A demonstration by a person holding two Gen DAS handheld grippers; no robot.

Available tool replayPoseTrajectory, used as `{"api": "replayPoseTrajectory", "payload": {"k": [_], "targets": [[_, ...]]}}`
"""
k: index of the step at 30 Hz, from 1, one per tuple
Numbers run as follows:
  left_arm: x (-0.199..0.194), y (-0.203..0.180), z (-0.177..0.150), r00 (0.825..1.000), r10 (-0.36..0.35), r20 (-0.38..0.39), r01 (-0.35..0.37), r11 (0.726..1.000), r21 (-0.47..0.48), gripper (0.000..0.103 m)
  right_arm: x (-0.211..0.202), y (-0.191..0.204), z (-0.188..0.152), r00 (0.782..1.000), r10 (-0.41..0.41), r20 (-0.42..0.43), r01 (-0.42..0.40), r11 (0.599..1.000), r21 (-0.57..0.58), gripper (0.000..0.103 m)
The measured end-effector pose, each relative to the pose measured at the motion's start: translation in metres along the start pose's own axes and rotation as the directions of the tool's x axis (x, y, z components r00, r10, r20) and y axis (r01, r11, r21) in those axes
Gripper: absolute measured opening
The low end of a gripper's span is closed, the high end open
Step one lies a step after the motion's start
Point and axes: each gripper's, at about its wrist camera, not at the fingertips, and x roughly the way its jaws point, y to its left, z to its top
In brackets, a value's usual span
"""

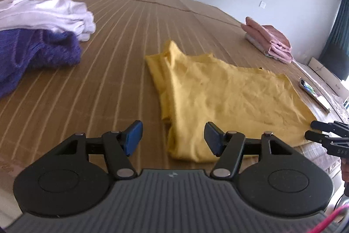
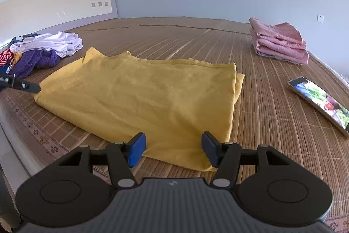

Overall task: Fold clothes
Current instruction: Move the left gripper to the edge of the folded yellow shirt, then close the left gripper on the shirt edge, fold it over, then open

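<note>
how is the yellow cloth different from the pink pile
The yellow cloth lies spread out, low and flat near both grippers; the pink pile is folded into a compact stack of layers at the far side. The yellow cloth covers more of the mat than the pink pile. Both rest on the mat.

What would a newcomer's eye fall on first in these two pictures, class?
The yellow garment, partly folded, lies mid-mat just beyond both open grippers. A folded pink stack sits far right, an unfolded pile with a purple knit far left, and a lit phone lies at the right.
</note>
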Motion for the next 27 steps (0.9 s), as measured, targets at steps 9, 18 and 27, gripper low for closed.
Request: {"api": "replayPoseTrajectory", "payload": {"k": [9, 18, 27], "targets": [[0.038, -0.017, 0.007, 0.999, -0.011, 0.030, 0.012, 1.000, -0.024, 0.071, 0.004, 0.000, 0.008, 0.999, -0.029, 0.039, 0.029, 1.000, 0.005, 0.066], [0.047, -0.032, 0.001, 0.997, 0.055, 0.046, -0.063, 0.979, 0.192, 0.035, 0.007, -0.025, 0.008, 0.993, -0.119, 0.022, 0.117, 0.990, 0.084, 0.077], [0.041, -0.008, 0.012, 0.981, 0.182, 0.061, -0.191, 0.957, 0.220, 0.018, 0.012, -0.015, 0.009, 0.997, -0.071, 0.021, 0.071, 0.997, 0.031, 0.077]]}}
